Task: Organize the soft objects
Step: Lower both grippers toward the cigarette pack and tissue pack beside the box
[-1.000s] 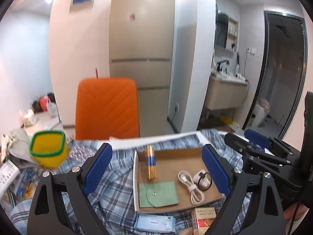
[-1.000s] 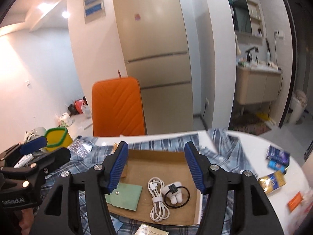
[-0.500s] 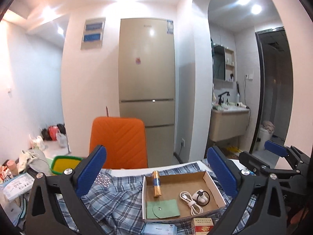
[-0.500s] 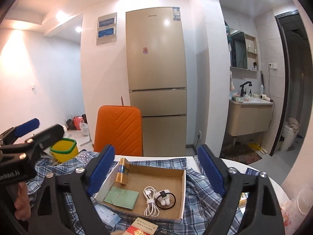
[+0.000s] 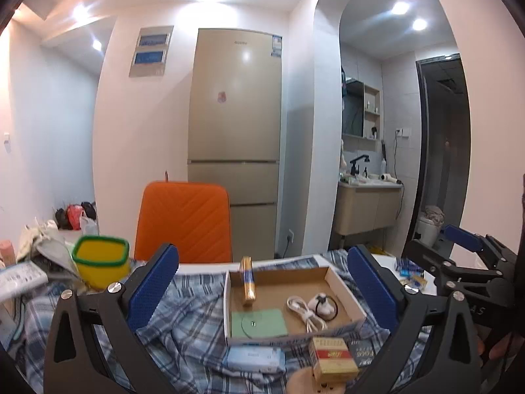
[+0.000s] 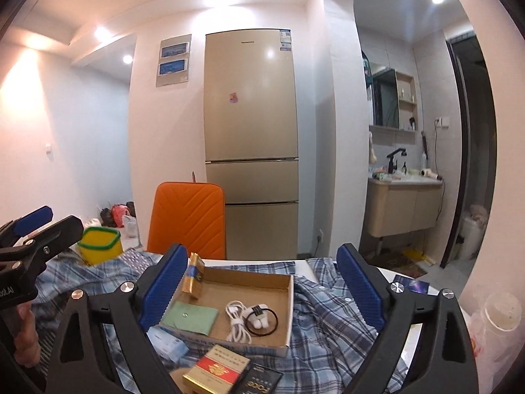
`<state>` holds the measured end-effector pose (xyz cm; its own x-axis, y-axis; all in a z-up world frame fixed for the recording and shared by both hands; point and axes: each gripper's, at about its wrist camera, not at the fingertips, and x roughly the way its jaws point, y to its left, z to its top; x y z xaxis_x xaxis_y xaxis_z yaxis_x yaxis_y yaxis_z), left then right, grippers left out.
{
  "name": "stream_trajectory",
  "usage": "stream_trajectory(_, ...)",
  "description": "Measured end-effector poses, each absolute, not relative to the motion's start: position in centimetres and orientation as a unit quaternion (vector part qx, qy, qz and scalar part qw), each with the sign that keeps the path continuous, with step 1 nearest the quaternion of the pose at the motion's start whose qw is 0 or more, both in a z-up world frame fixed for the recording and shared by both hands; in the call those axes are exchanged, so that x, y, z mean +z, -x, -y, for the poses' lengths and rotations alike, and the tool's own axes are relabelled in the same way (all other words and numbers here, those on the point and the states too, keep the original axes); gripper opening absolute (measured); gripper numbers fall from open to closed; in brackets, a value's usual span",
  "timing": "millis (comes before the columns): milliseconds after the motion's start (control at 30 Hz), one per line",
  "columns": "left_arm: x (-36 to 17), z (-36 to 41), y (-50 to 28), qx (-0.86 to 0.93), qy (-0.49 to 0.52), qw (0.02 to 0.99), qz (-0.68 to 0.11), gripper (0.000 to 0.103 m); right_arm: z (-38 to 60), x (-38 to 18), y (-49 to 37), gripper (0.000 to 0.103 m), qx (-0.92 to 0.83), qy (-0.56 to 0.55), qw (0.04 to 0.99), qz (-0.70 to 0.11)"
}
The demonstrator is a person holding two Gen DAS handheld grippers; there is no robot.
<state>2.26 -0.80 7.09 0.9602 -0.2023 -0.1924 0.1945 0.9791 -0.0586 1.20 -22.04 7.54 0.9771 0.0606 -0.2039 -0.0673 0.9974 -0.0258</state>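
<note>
On the bench, a blue plaid shirt (image 5: 183,328) is spread out rumpled, and a shallow cardboard tray (image 5: 341,282) is parked on top of it, so the cloth is pinned under the tray. The shirt is judged to be the soft object to be organized; a collar and a buttoned edge are seen at the right in the right wrist view.

Held in the tray: a gold-and-blue box (image 5: 247,280) leaning against the far-left corner, a green snap pouch (image 5: 257,323) flat at the near left, a coiled white cable (image 5: 303,310) and a black hair tie (image 5: 326,305) around a small white item. Small loose goods are evidently corralled there to keep them off the fabric.

Just in front of the tray, on the shirt, a blue tissue pack (image 5: 254,358) and a red-and-gold carton (image 5: 333,358) are left lying.

Left gripper (image 5: 262,279): jaws spread wide, nothing between the pads, aimed across the tray. Right gripper (image 6: 262,282): jaws likewise wide apart, empty, framing the tray from the right side. Neither is in contact with cloth.

A yellow tub with green rim (image 5: 101,261) stands at the far left, an orange chair (image 5: 185,220) behind the bench.

Judgement: the tray and loose packs must be cleared off before the shirt can be folded.
</note>
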Motion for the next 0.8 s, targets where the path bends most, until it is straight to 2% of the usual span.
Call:
stream_trajectory(500,-0.6,2.4,-3.4,-0.107,-0.007,0.978,-0.177,0.102,22.9,1.1,-2.2,0.094,0.022,-0.005,0.987,-0.16)
stream_trajectory(800,-0.8,2.8,-3.3,-0.114,-0.011,0.977,-0.18,0.102,22.4,-0.3,-2.8,0.094,0.028,0.006,0.981,-0.191)
